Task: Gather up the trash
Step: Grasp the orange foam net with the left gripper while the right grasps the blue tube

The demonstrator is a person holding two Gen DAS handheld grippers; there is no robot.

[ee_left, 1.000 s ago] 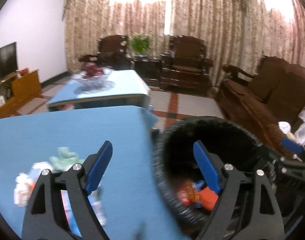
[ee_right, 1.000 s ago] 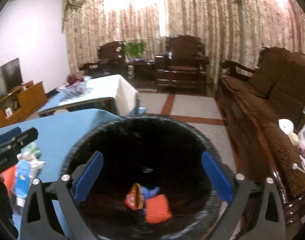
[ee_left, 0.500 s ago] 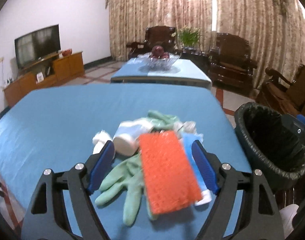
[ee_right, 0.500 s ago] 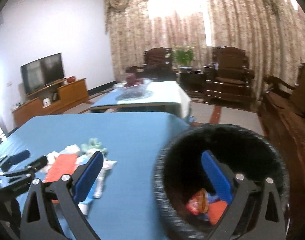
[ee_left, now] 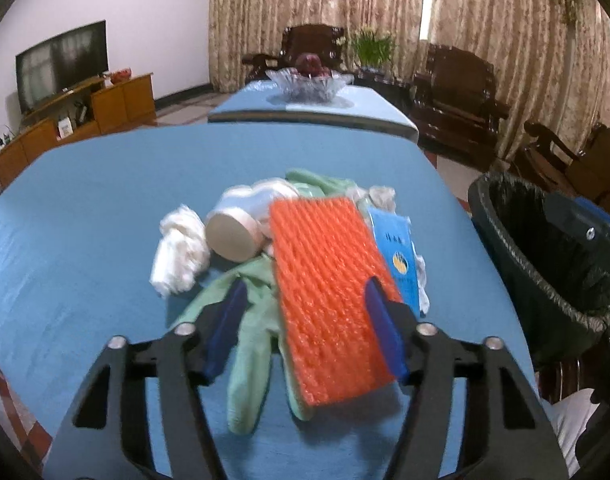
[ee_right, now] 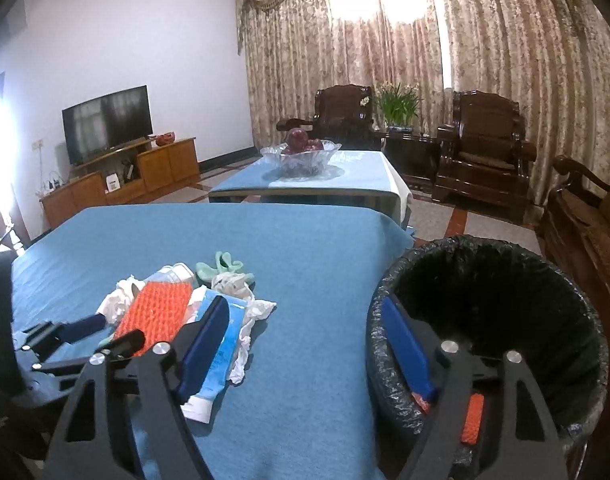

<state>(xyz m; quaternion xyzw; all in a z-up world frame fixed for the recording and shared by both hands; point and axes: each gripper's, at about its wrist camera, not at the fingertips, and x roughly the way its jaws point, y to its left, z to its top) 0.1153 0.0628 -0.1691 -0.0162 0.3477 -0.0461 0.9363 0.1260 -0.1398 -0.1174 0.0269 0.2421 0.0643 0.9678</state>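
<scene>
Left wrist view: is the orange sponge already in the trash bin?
No. The orange sponge lies on the pile on the blue table, with the trash bin standing apart to the right.

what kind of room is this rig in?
Most likely a home living room: a TV on a low wooden cabinet, carved wooden armchairs before heavy curtains, and a fruit bowl on a coffee table. The trash lies on a blue-covered table beside a lined bin.

Lower centre, the right gripper [ee_right: 305,344] has just been closing with nothing between its blue pads; the left pad overlaps a blue tube [ee_right: 221,360] in the trash pile, the right pad overlaps the black-lined bin [ee_right: 505,264] at lower right; an orange sponge [ee_right: 157,316] lies left on the blue tablecloth [ee_right: 305,240].
</scene>
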